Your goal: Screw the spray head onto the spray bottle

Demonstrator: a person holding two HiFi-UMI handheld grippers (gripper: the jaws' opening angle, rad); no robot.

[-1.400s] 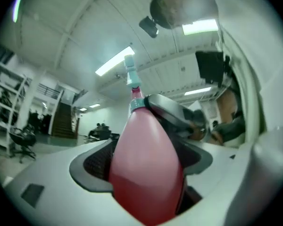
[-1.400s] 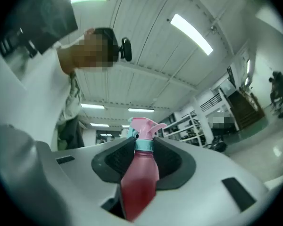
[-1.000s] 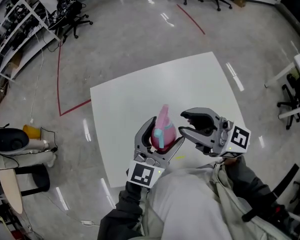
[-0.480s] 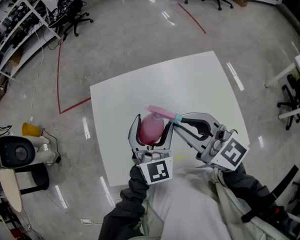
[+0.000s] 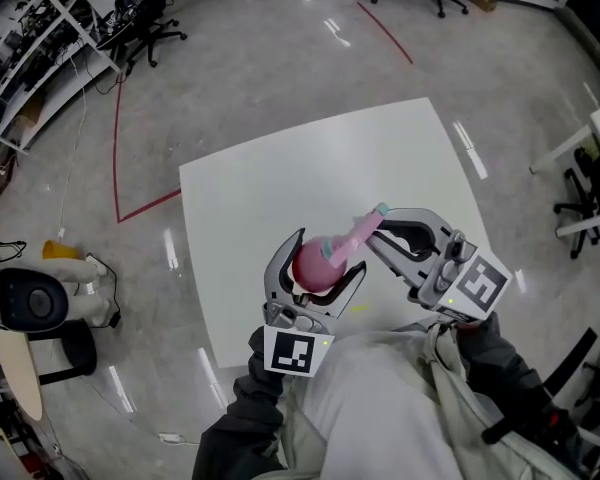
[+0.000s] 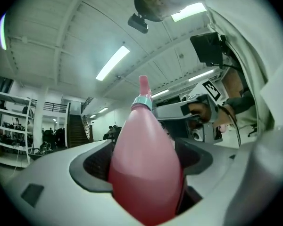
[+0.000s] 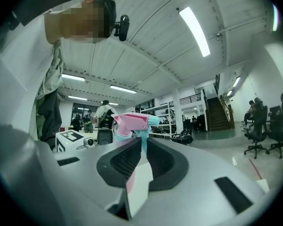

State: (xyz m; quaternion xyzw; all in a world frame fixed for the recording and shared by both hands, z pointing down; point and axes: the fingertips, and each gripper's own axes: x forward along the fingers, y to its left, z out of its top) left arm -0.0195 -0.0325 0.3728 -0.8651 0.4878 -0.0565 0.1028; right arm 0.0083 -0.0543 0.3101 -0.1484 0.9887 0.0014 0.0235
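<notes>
Two grips: left gripper [image 5: 328,251] holds spray bottle [image 6: 146,164]; right gripper [image 5: 375,228] just closed fingers, apparently on spray head [image 7: 129,121].

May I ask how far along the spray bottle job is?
Done: the spray head sits on the neck of the bottle, clamped in the left gripper. In hand: the right gripper has just been closing on the head. Remaining: twisting it tight; thread seating isn't visible.
</notes>
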